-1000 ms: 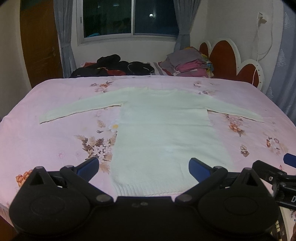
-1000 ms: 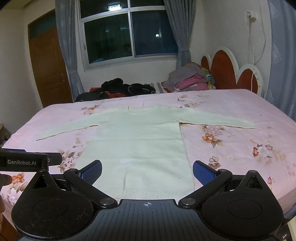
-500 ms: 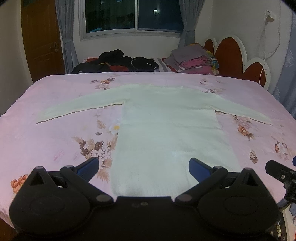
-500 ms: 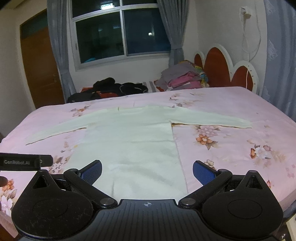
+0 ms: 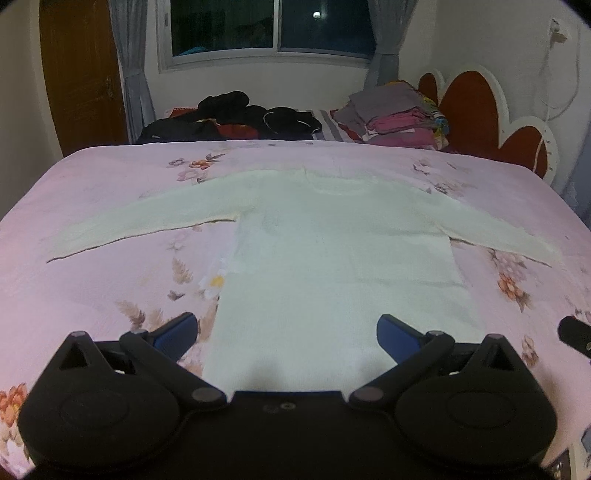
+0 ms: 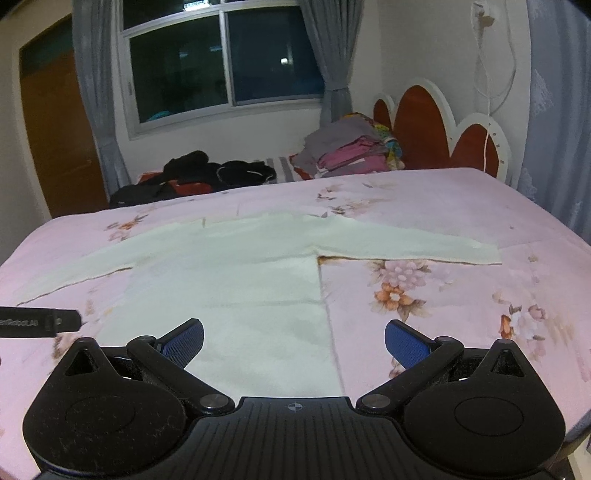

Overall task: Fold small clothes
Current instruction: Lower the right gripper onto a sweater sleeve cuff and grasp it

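On the bed (image 5: 92,206), a pale long-sleeved sweater (image 5: 332,258) is lying flat on the pink floral sheet, front down or up I cannot tell, with both sleeves stretching straight out to the sides and its neckline pointing toward the window (image 5: 266,26). The hem is sitting nearest the cameras. The left tool (image 5: 286,328) is hovering just above the sweater's lower part, its blue-padded fingers (image 5: 177,330) standing wide apart and gripping nothing; the left finger is hanging over bare sheet beside the sweater's edge, the right one over the fabric. The right tool (image 6: 293,338) is hovering over the sweater's right side seam, its fingers likewise spread apart and empty, one over the fabric and the other over the sheet beside the sweater. In the right wrist view, part of the left tool's body is showing beyond the sweater's left edge. Behind the sweater, toward the window, a heap of dark clothes (image 5: 236,118) is lying, and beside the heap a stack of folded clothes (image 5: 399,118) is sitting near the red headboard (image 5: 476,110).
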A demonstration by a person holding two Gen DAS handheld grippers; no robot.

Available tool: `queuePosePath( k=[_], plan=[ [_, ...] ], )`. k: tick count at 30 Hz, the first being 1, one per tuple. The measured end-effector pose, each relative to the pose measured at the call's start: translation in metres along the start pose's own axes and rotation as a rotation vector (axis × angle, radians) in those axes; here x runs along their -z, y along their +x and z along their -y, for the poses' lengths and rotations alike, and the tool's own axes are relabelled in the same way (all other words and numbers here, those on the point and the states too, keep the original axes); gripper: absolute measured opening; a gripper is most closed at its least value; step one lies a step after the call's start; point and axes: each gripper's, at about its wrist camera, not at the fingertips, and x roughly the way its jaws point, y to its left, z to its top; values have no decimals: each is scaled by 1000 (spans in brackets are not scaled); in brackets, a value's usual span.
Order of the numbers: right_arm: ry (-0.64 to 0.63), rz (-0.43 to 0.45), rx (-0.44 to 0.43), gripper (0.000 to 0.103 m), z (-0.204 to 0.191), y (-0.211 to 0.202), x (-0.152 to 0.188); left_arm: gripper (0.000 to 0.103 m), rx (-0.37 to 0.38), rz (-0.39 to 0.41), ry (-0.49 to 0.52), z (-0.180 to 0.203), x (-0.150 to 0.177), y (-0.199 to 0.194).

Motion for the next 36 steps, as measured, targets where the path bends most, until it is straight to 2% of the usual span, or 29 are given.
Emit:
queuePosePath(
  k=[5, 11, 16, 23, 27, 33, 36],
  plan=[
    [14, -2, 19, 103, 24, 38, -25, 103, -43, 11, -24, 4, -20, 27],
    [40, -23, 37, 103, 56, 87, -49, 103, -46, -6, -43, 9, -41, 64],
    [65, -52, 87, 103, 91, 132, -61, 103, -61, 7, -66, 14, -53, 93],
    [153, -99, 179, 103, 162, 192, -64, 103, -83, 26, -22, 31, -73, 132],
    [248, -110, 211, 103, 207, 213, -64, 103, -94, 25, -13, 38, -80, 148],
    [293, -121, 272, 102, 248, 235, -66, 103, -117, 4, 7, 48, -83, 164],
    [326, -153, 283, 65, 268, 251, -64, 103, -126, -7, 15, 52, -84, 170]
  ],
)
